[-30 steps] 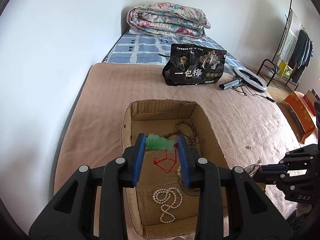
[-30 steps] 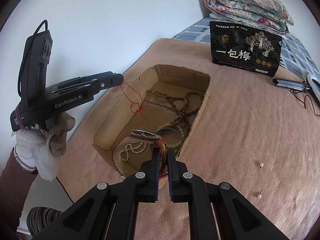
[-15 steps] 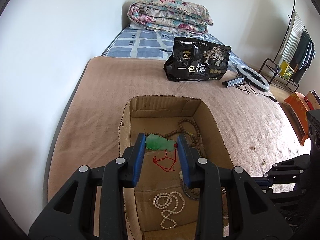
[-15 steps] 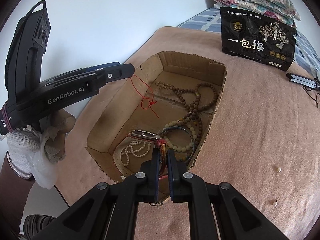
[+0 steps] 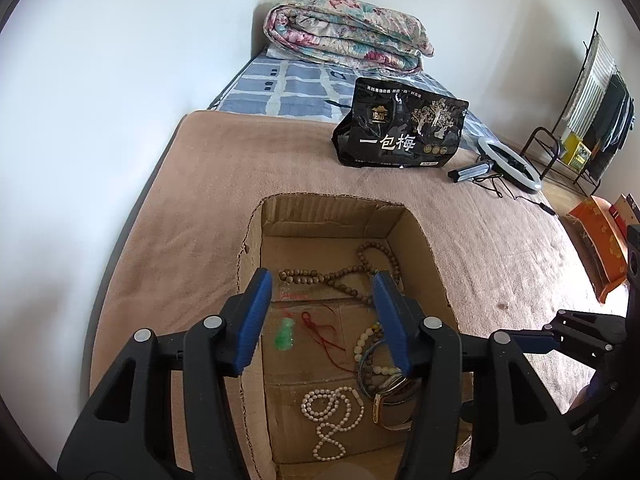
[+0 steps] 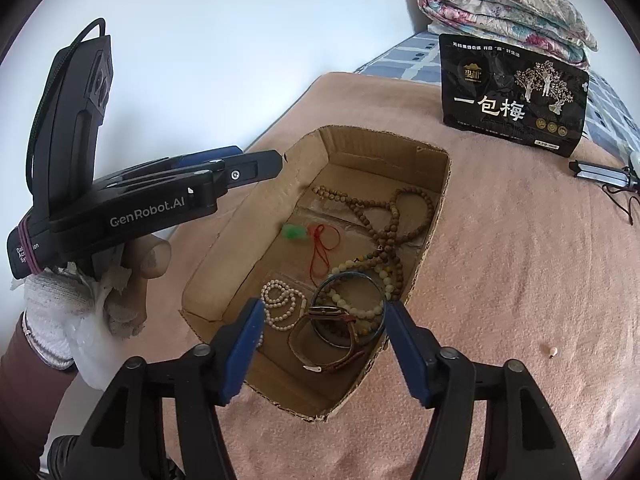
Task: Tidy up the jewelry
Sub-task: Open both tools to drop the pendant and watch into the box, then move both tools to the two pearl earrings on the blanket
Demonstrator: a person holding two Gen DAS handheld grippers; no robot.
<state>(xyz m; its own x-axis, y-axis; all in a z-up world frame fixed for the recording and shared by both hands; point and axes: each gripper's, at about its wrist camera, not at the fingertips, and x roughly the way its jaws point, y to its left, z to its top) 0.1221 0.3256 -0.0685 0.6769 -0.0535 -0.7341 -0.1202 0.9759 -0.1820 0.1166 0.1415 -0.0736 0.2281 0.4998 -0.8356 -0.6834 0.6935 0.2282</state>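
Nearest the lens: right gripper [image 6: 322, 322] with jaws apart, having just been opening, nothing clamped between the blue pads; hovering over the near end of the cardboard box [image 6: 438, 204]. Directly below, lying on the box floor: watch [image 6: 326, 334] with brown strap, overlapping a dark bangle [image 6: 348, 308], with a pale bead bracelet [image 6: 360, 276] across it. Just to the left, a white pearl strand [image 6: 280, 304], loosely looped.

Left gripper [image 5: 322, 312] likewise parted, jaws having just been opening, empty; poised above the box's middle. Beneath it, loose on the cardboard: green jade pendant [image 5: 286, 334] with its red cord [image 5: 322, 330] trailing toward the bead cluster. In the right wrist view, a white-gloved hand [image 6: 80, 304] around that tool's handle.

Farther in, toward the box's back wall: long brown wooden bead necklace [image 6: 384, 216], sprawled and doubled over itself.

Progress, as a judgement: far along — five or six pieces already inside the box, both tools free. Still outside on the tan blanket [image 6: 520, 280], well right of the box: one small pale bead or earring [image 6: 552, 350], probably left to collect. Possibly also some tidying of the tangled strands.

Beyond: black snack bag [image 6: 512, 100] standing upright, folded floral quilt [image 6: 504, 8] at the wall.
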